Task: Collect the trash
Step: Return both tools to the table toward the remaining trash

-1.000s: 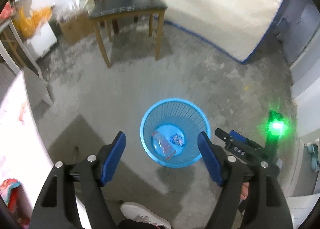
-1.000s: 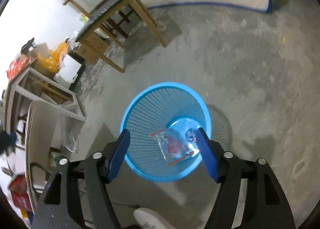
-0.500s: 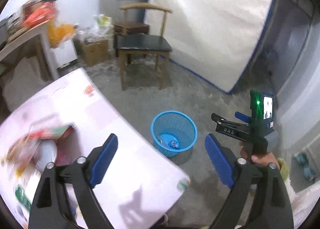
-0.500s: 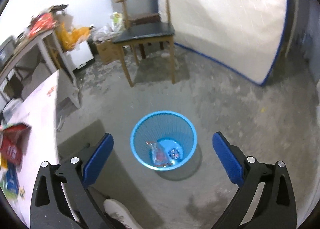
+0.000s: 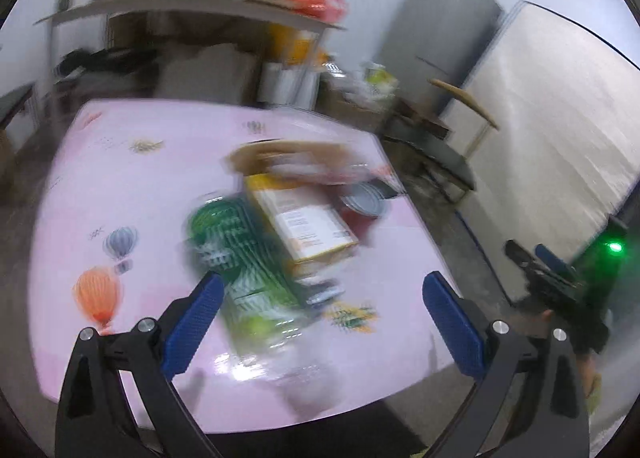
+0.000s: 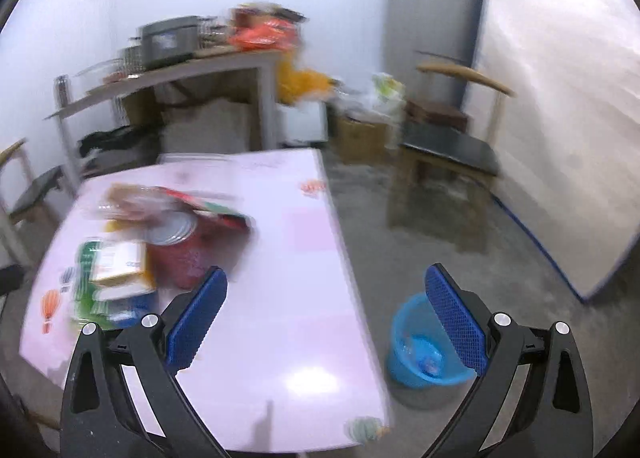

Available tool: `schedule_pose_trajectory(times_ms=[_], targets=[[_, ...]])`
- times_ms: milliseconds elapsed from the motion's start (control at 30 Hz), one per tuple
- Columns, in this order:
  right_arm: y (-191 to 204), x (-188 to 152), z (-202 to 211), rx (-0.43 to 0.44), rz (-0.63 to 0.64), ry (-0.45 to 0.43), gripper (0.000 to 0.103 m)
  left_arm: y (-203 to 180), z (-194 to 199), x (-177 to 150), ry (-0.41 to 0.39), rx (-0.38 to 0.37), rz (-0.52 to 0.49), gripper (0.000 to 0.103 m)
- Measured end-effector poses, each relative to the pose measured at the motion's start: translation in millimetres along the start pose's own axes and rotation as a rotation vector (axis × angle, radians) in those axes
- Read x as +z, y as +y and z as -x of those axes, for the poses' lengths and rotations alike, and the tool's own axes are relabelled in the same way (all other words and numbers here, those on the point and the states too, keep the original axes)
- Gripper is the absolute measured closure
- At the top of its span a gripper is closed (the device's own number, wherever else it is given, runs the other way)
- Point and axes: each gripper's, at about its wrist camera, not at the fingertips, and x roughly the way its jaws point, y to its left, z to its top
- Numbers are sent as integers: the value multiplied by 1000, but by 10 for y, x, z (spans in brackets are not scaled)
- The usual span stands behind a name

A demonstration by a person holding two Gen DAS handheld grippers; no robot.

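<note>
A blurred heap of trash lies on the pink table [image 5: 120, 186]: a green packet [image 5: 240, 250], a yellow and white box [image 5: 304, 218] and a red can with a silver lid [image 5: 362, 206]. My left gripper [image 5: 320, 318] hovers over the table's near edge in front of the heap, its jaws opening with nothing pressed between the pads. My right gripper [image 6: 326, 314] is open and empty over the table's right edge; it also shows at the far right in the left wrist view [image 5: 548, 270]. The blue mesh basket [image 6: 416, 354] stands on the floor beside the table, with wrappers inside.
A wooden chair [image 6: 448, 150] with a dark seat stands by a white mattress [image 6: 560, 138] that leans on the wall. A grey fridge [image 6: 432, 18], a cluttered shelf table [image 6: 192, 66] and a cardboard box [image 6: 360, 134] line the back. The floor is bare concrete.
Both grippers swung up and away from the basket toward the table, and their jaws widened. The basket left the left wrist view; the trash heap came into both views.
</note>
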Motion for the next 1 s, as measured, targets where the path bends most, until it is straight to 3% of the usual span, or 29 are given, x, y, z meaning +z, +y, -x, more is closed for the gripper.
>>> schedule_pose_trajectory(times_ms=[100, 233, 333, 400, 567, 633, 767, 833, 933, 1000], targets=[[315, -3, -22, 139, 15, -10, 8, 316, 63, -119, 1, 73, 78, 5], [552, -100, -34, 328, 5, 17, 8, 642, 195, -260, -2, 87, 136, 5], [754, -140, -63, 371, 40, 59, 8, 751, 306, -410, -47, 123, 128, 5], [830, -219, -99, 392, 65, 96, 9, 822, 328, -482, -53, 108, 121, 5], [1007, -317, -209, 463, 52, 202, 26, 899, 99, -515, -21, -60, 182, 5], [1082, -388, -307, 528, -1, 278, 38, 865, -25, -472, -2, -98, 195, 5], [1201, -572, -493, 610, -77, 418, 58, 836, -383, -350, 58, -128, 190, 6], [1275, -672, -620, 637, -111, 490, 69, 843, -496, -296, 79, -135, 198, 11], [1407, -759, -695, 689, -128, 554, 79, 888, -563, -237, 85, -145, 224, 13], [1520, -770, -685, 731, -116, 570, 80, 930, -577, -210, 87, -145, 239, 13]])
